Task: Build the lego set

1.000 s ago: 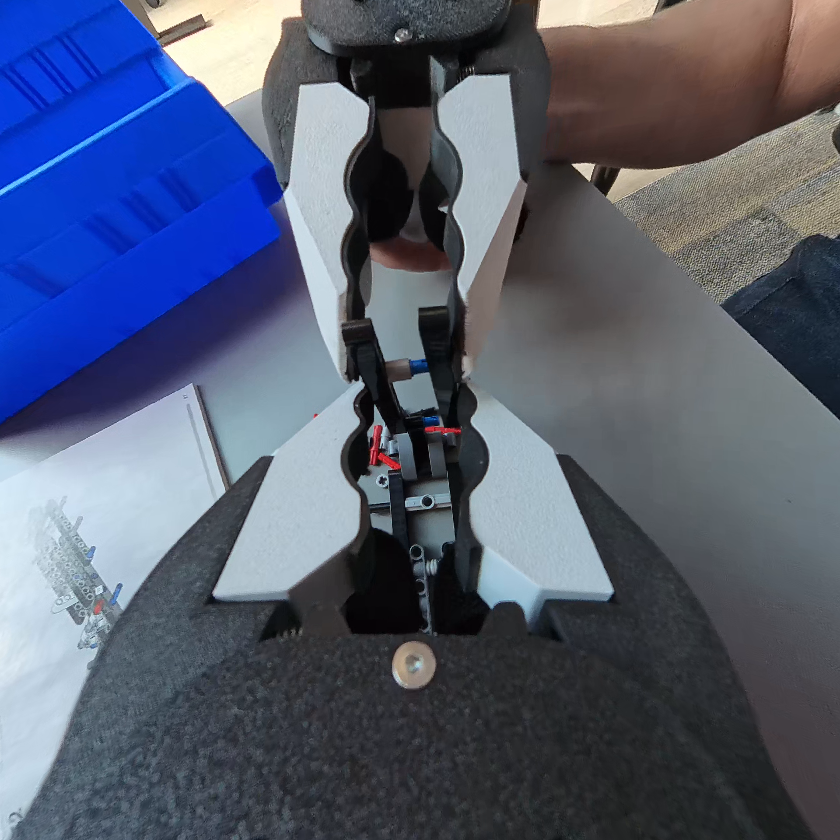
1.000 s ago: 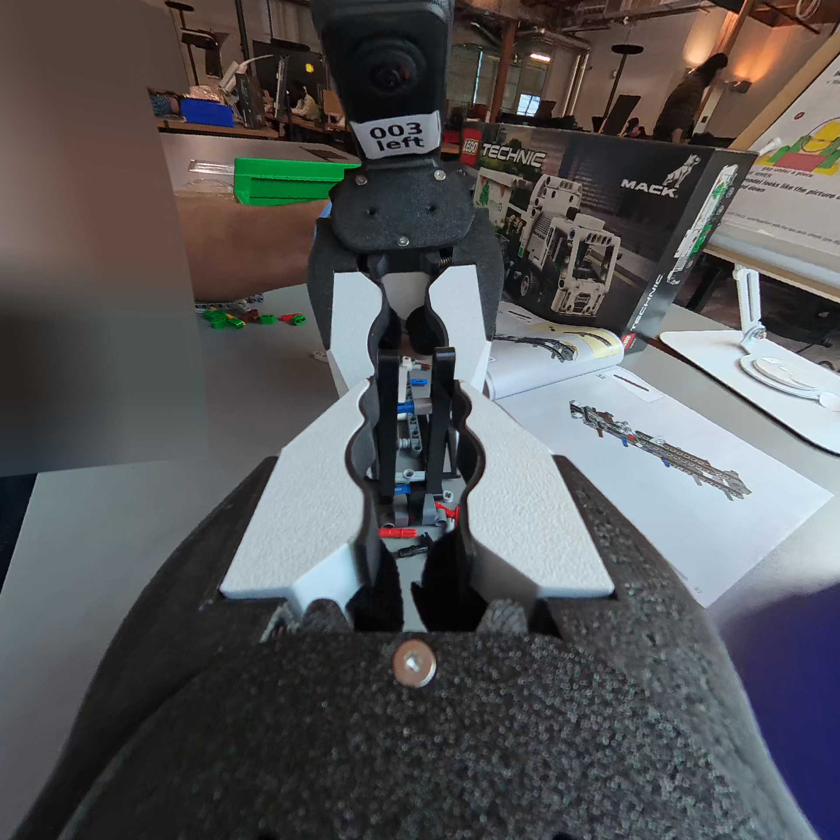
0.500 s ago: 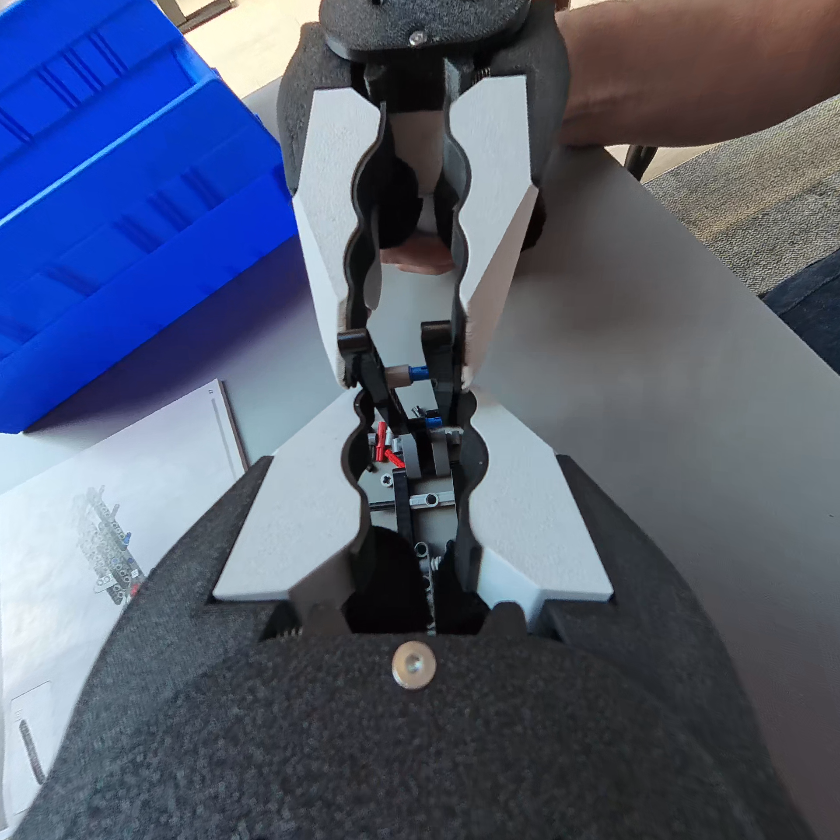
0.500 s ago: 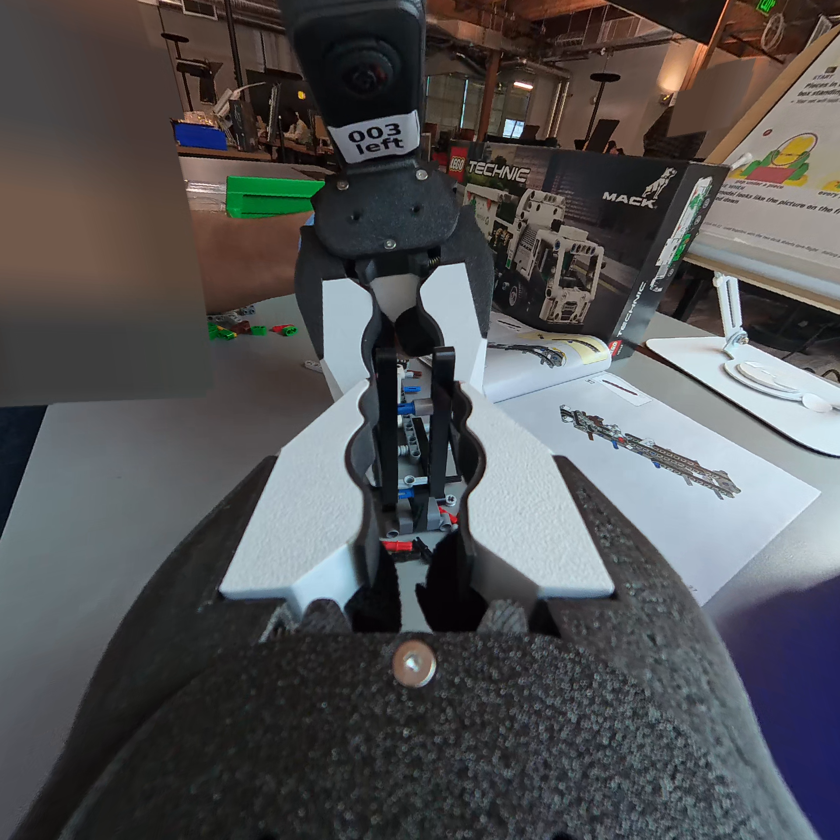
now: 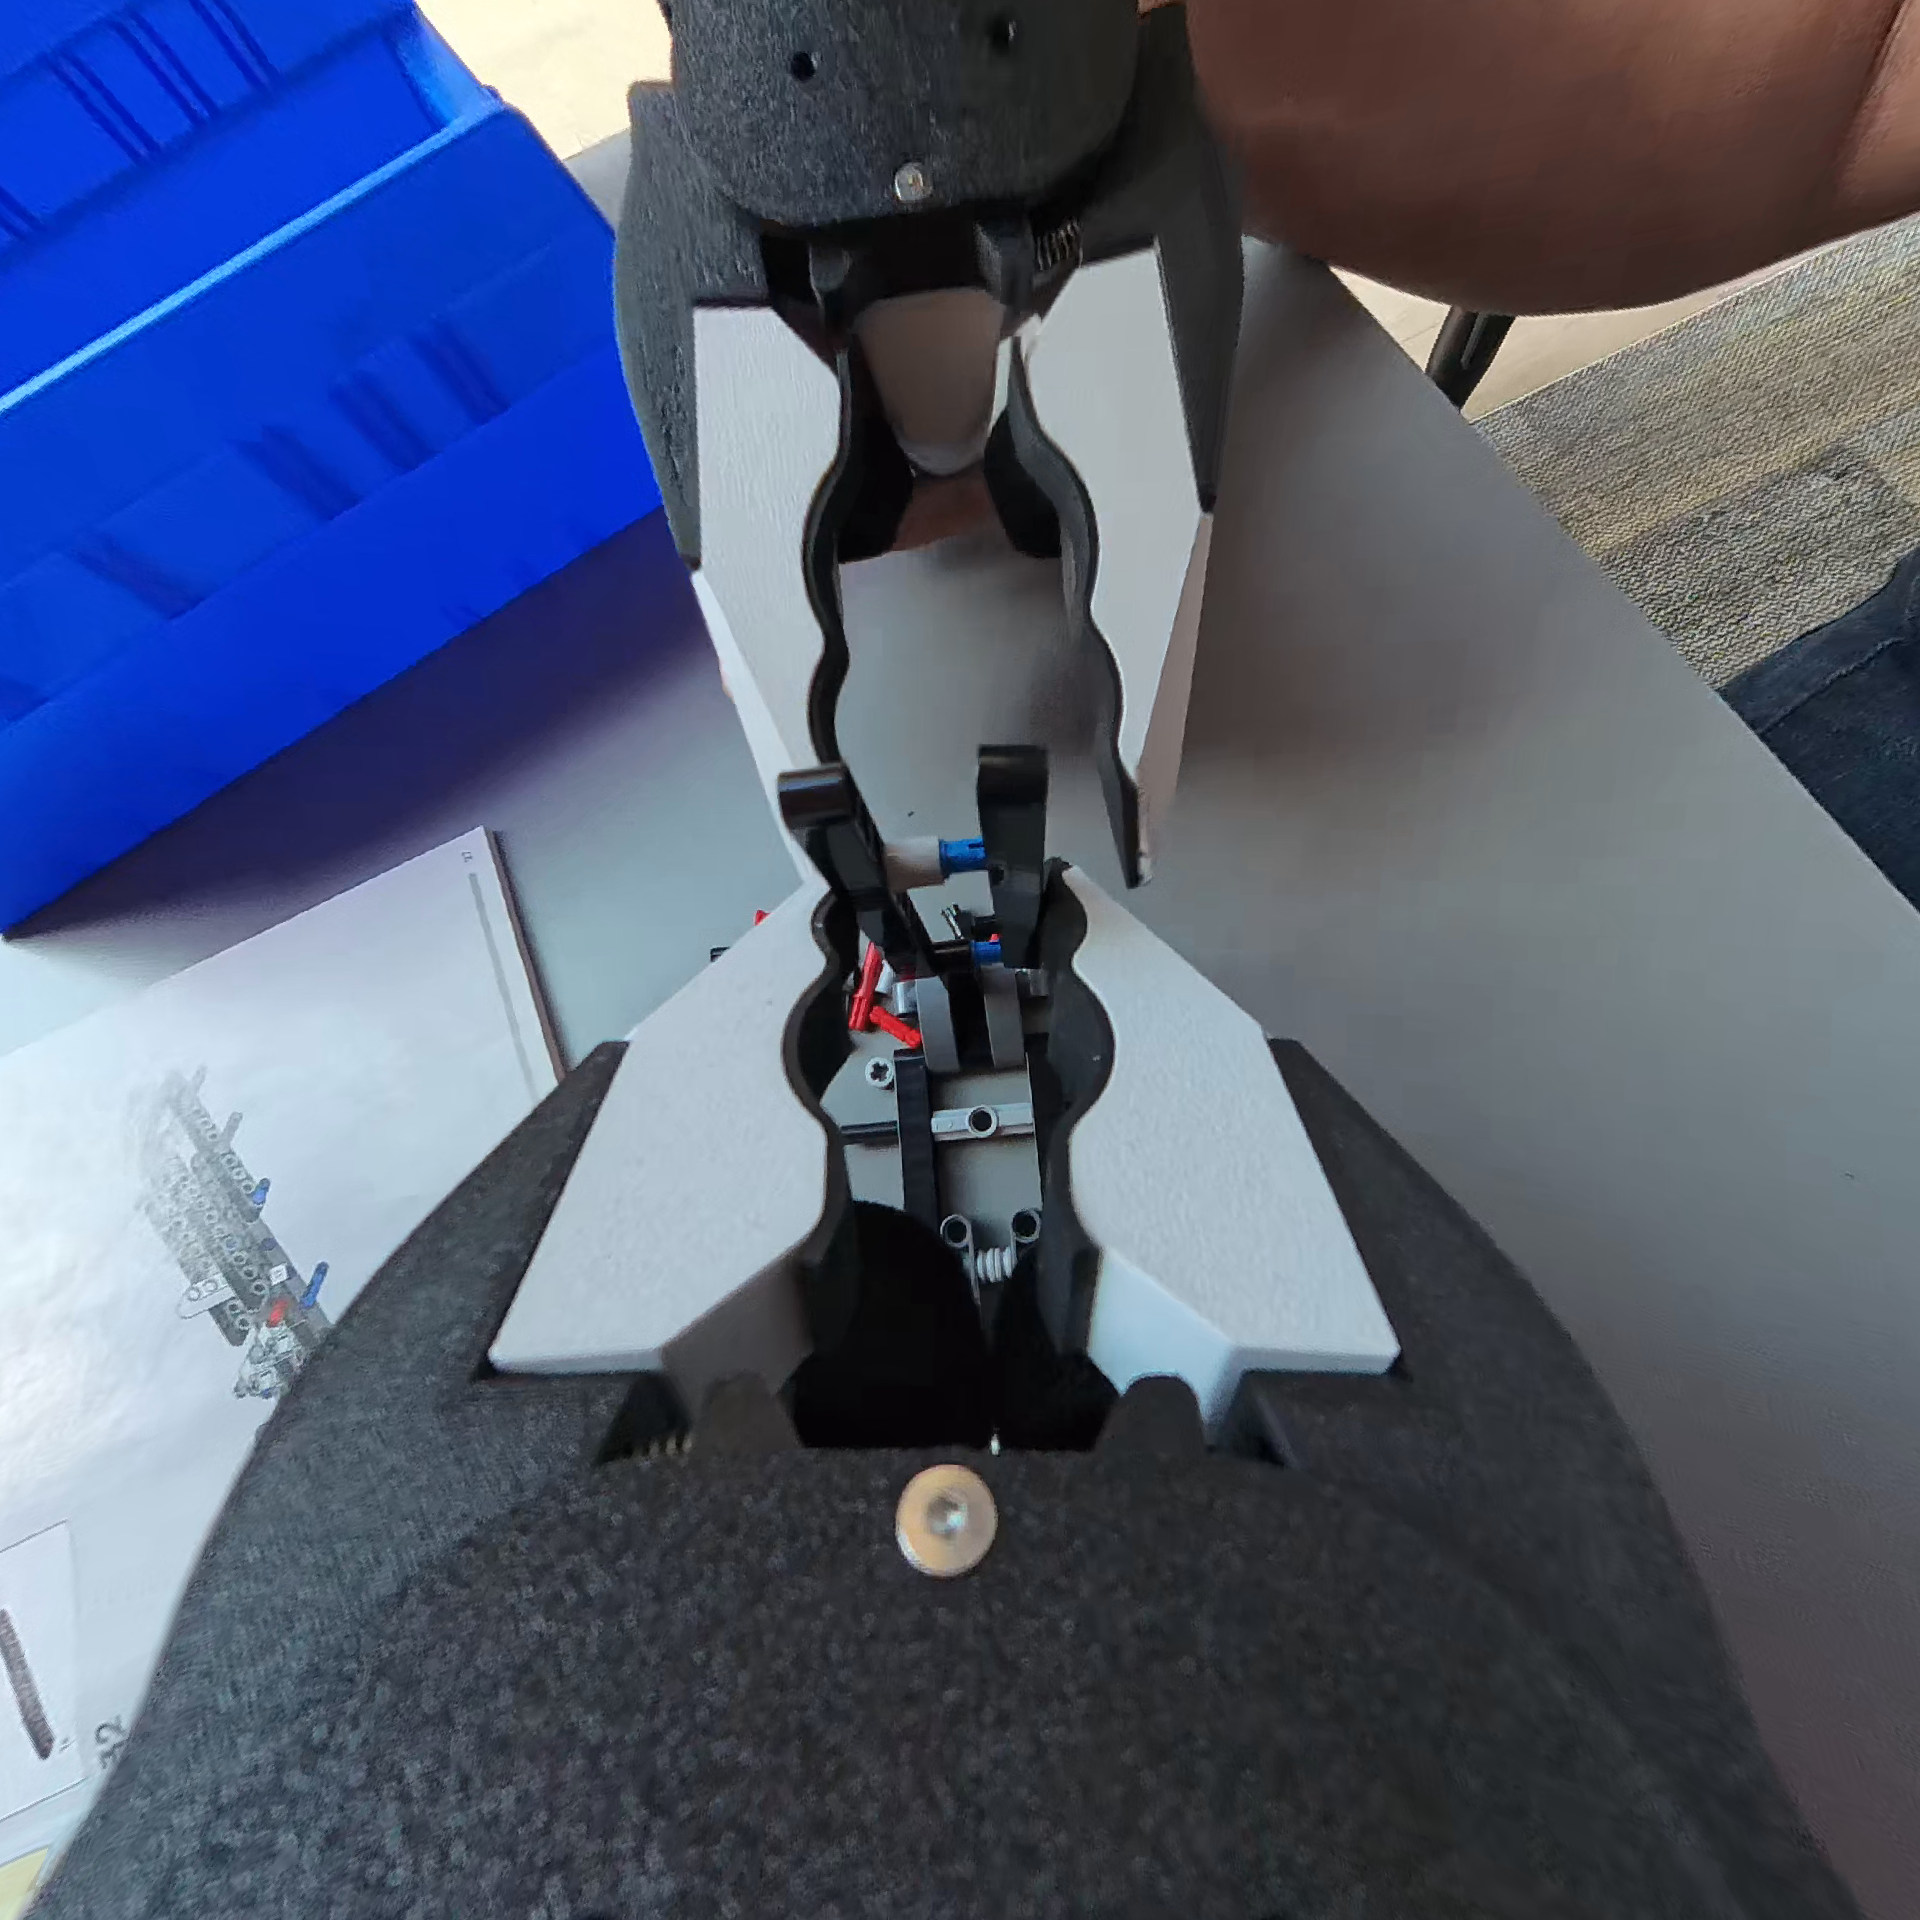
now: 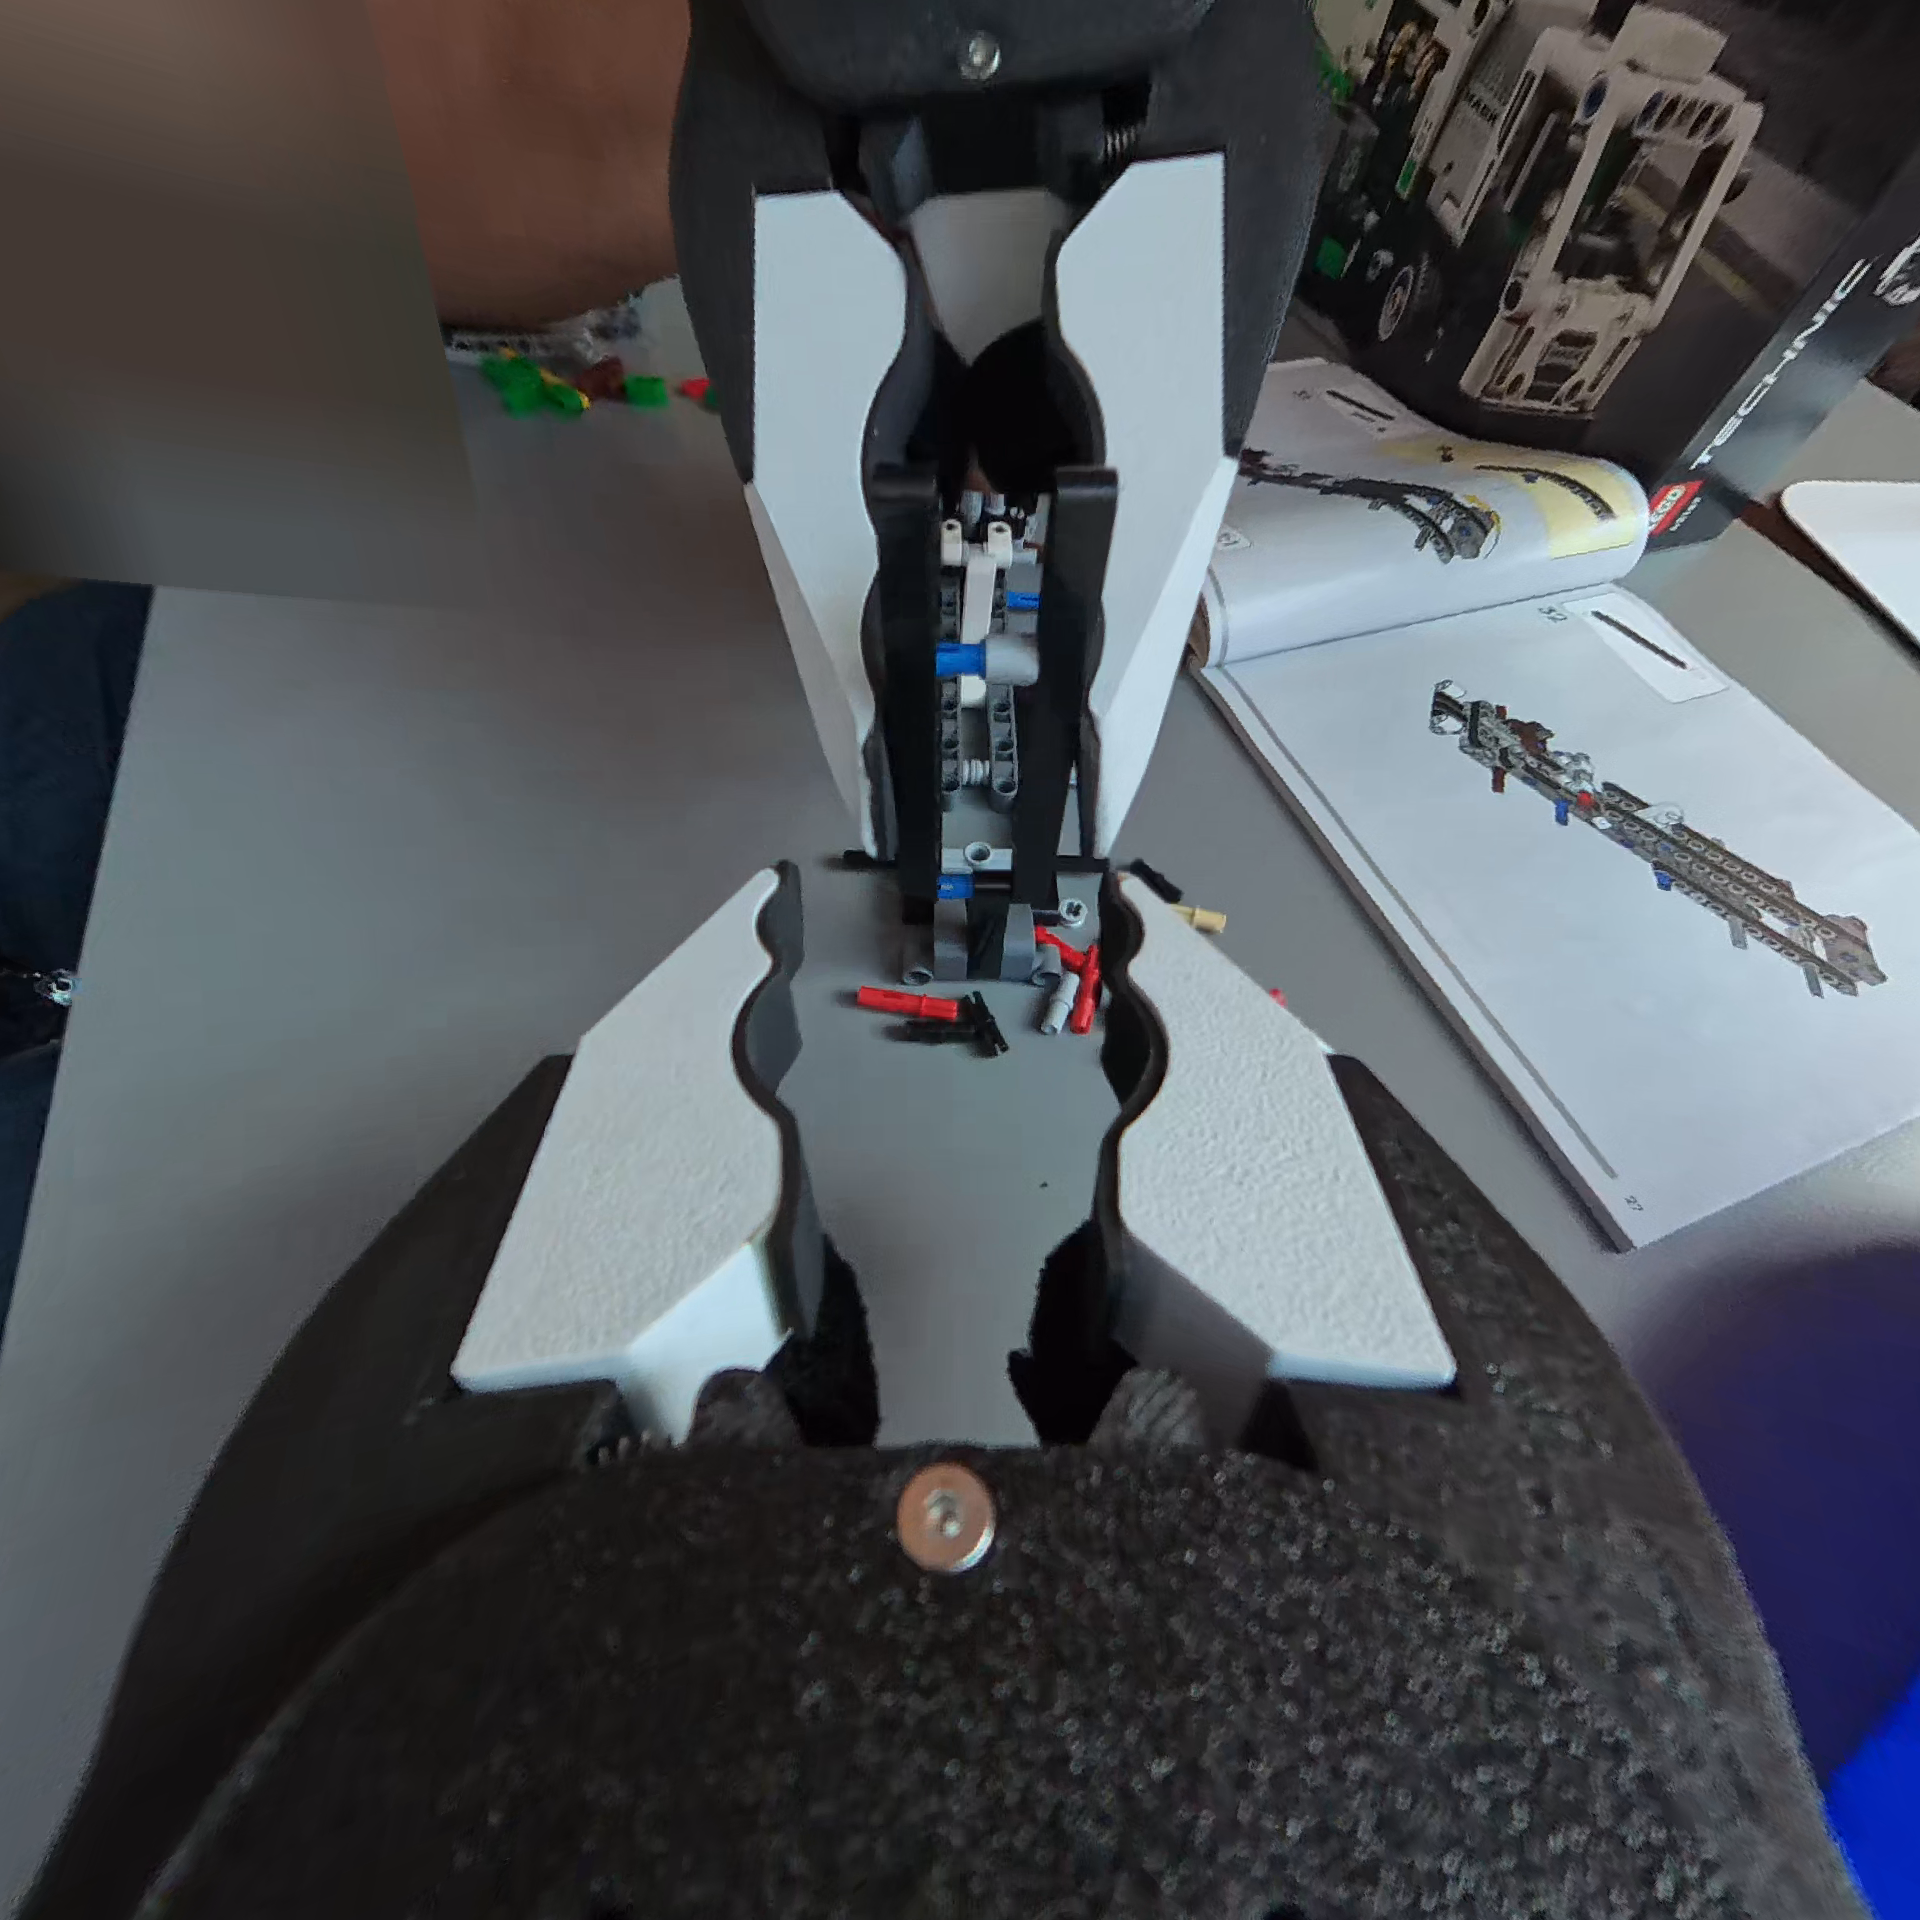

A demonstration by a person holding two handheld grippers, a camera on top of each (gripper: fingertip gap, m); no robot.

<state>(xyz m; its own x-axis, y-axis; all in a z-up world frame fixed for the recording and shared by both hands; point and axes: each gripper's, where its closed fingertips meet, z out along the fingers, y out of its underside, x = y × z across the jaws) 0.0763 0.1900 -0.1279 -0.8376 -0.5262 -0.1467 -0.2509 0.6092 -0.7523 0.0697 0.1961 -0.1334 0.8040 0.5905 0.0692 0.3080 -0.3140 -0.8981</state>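
- Assembly [image 6: 987,727]: two long black beams side by side, joined by blue pins and grey cross pieces, standing on the grey table [image 6: 416,831] near its middle.
- Left gripper [image 5: 935,914]: jaws clamped on the beams.
- Right gripper [image 6: 951,894]: jaws spread, pads clear of the beams.
- Loose red, black and grey pins [image 6: 977,1013]: beside the assembly's foot.

A toy-brick assembly [image 6: 982,727] stands on the grey worktop [image 6: 436,831]: two long black beams rise side by side, joined by blue and pale grey pins, over grey beams and a small spring. The left tongs [image 5: 940,914] clamp its sides. The right tongs [image 6: 951,904] gape wide just short of its near end. Loose red, black and grey pins [image 6: 966,1013] lie at its foot.
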